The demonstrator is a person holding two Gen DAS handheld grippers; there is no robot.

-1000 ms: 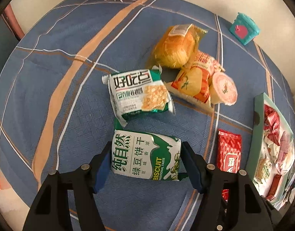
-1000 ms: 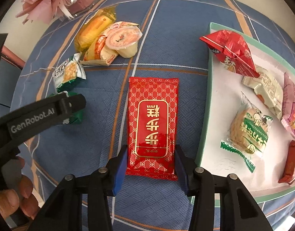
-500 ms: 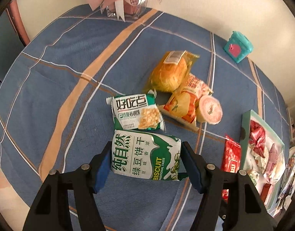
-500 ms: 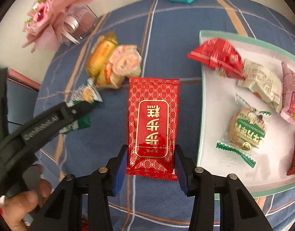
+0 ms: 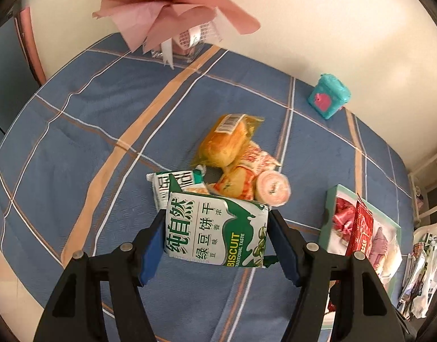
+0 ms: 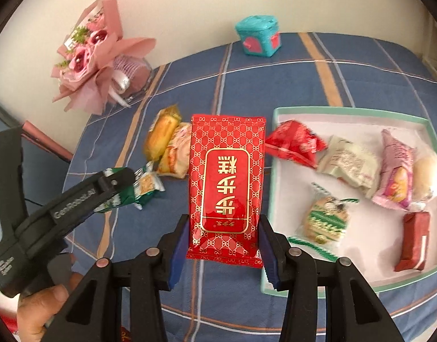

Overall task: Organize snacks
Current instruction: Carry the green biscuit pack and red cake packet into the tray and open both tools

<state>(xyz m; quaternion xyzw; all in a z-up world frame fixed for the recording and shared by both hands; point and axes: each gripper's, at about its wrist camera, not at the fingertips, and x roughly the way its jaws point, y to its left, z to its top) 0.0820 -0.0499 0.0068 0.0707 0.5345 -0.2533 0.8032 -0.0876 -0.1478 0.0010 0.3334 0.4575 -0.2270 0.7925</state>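
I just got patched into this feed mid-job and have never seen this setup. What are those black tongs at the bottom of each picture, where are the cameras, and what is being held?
There is no robot: a person holds a black two-finger gripper in each hand, and each gripper carries a fisheye camera looking along its fingers.

In the left wrist view, the left gripper is clamped on a green and white biscuit pack. In the right wrist view, the right gripper is clamped on a red snack packet. Both are held above the blue plaid tablecloth.

On the cloth lie a wrapped bread roll, an orange packet, a small jelly cup and another green packet. The white tray with a green rim holds several wrapped snacks already. A pink bouquet and a teal box stand at the back.
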